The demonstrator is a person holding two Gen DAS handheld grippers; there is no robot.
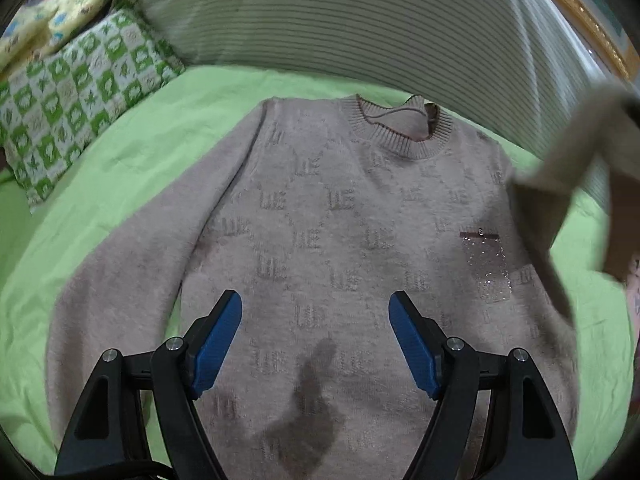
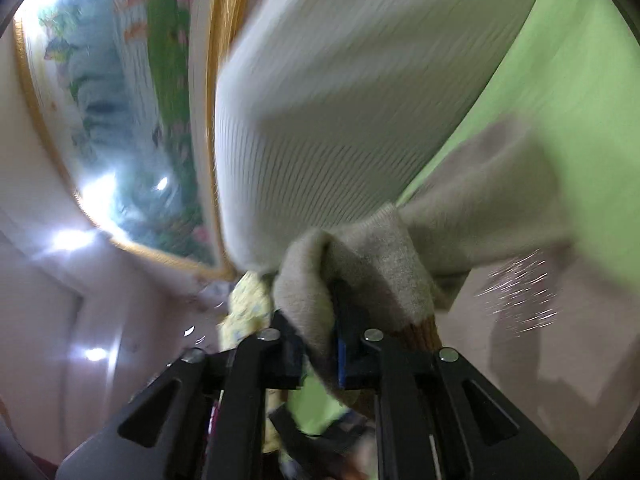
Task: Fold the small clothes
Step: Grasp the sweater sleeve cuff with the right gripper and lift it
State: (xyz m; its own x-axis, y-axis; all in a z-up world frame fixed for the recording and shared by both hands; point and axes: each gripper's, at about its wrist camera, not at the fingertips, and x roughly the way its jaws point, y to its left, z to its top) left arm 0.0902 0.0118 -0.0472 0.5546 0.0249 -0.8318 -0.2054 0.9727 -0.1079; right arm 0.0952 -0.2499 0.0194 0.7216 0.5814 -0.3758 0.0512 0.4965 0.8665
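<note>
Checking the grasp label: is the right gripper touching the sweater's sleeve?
Touching. In the right wrist view the right gripper has the sleeve bunched between its fingers, pressed against the blue pad. The left gripper hangs open above the sweater.

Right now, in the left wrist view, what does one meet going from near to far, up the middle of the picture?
left gripper, open over the cloth → dark stain near the sweater's hem → beige sweater body with knitted letters → ribbed collar → green bedsheet → striped ribbed bedding at the back.
</note>
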